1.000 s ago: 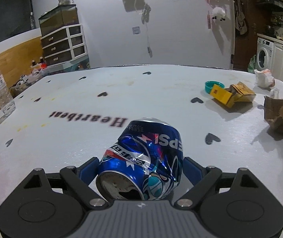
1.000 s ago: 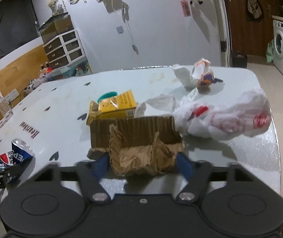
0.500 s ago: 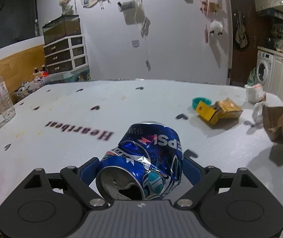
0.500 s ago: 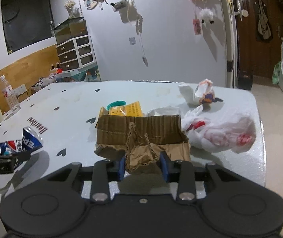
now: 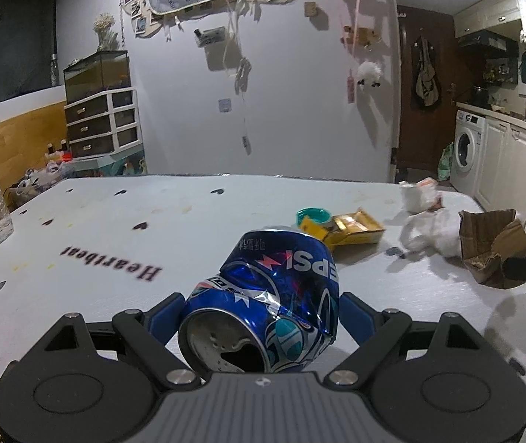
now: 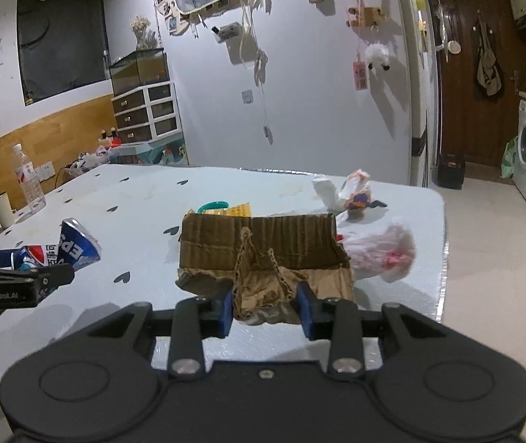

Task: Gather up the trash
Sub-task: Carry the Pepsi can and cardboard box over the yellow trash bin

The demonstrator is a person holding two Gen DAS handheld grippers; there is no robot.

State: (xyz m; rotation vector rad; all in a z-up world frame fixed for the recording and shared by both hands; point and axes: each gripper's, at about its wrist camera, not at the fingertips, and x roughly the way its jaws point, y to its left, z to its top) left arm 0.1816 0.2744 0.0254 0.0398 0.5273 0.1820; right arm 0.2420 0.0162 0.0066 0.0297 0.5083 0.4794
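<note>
Your left gripper [image 5: 261, 313] is holding the can [image 5: 263, 306] clamped between its blue pads, jaws standing wide because the crushed body fills the gap; the can's open top is facing back toward the camera and its base is pointing away over the table [image 5: 115, 229]. In the right wrist view the can is showing clear of the tabletop, tilted, with its shadow lying beneath it. Your right gripper [image 6: 265, 304] is pinching the cardboard [image 6: 263, 254], its pads pressing a crumpled lower flap from both sides; those jaws have just been closing, and the flap is sitting between them now. The cardboard's wide corrugated panel is standing beyond the fingertips, spreading past both pads. Seen from the left wrist, the cardboard is hanging at the far right, off the surface. Still lying on the table: a yellow box [image 5: 351, 230] with a teal lid [image 5: 312, 216] touching its far side, a white plastic bag [image 6: 381, 254] just behind the cardboard, and a wrapper [image 6: 351, 193] near the far edge. A bottle [image 6: 28, 179] and a cup [image 6: 0, 209] are standing at the left edge.
</note>
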